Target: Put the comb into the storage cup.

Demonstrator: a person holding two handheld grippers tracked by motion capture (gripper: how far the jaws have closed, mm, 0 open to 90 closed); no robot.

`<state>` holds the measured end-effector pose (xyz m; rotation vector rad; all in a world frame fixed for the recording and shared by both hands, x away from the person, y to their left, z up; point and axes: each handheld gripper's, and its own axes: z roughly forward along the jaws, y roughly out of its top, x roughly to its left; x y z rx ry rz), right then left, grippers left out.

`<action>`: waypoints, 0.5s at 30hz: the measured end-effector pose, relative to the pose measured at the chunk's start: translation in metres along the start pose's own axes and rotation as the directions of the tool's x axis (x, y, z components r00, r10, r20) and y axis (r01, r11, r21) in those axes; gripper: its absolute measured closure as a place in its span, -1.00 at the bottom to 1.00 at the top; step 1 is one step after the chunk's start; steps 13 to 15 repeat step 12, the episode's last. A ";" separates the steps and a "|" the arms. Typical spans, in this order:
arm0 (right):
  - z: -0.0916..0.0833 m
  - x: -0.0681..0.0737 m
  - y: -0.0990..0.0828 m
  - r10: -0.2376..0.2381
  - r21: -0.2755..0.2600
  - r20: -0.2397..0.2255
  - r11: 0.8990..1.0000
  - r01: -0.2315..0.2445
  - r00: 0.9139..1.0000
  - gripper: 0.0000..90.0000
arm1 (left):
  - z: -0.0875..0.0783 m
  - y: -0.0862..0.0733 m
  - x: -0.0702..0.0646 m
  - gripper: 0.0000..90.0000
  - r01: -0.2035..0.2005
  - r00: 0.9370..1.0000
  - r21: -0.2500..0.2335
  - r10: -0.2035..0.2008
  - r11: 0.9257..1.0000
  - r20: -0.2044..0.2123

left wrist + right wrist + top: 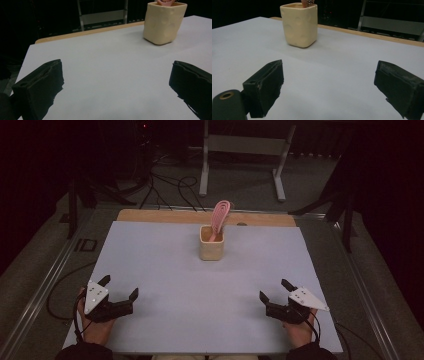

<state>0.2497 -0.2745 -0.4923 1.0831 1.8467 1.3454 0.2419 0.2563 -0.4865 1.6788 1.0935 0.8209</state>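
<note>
Your left gripper (120,288) and right gripper (274,291) rest on the worktop (165,255), jaws wide and holding nothing, well short of the cream cup (211,245). The pink slotted spatula (219,218) stands inside that cup.

A cream square ceramic cup (211,244) stands on the white table sheet (200,290), toward its far middle. A pink slotted plastic spatula (220,216) stands in the cup. The left gripper (119,287) rests near the front left corner, the right gripper (275,290) near the front right, both well apart from the cup.
</note>
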 end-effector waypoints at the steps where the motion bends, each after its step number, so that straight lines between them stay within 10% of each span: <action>1: 0.000 0.000 0.000 -0.009 0.001 0.004 1.000 0.009 1.000 -0.80 | 0.000 0.000 0.000 -1.00 -0.001 1.000 0.002 0.001 1.000 0.000; 15: 0.003 0.001 -0.003 -0.015 0.015 0.008 1.000 0.015 1.000 -0.80 | 0.003 -0.002 -0.002 -1.00 -0.002 1.000 0.009 0.002 1.000 -0.004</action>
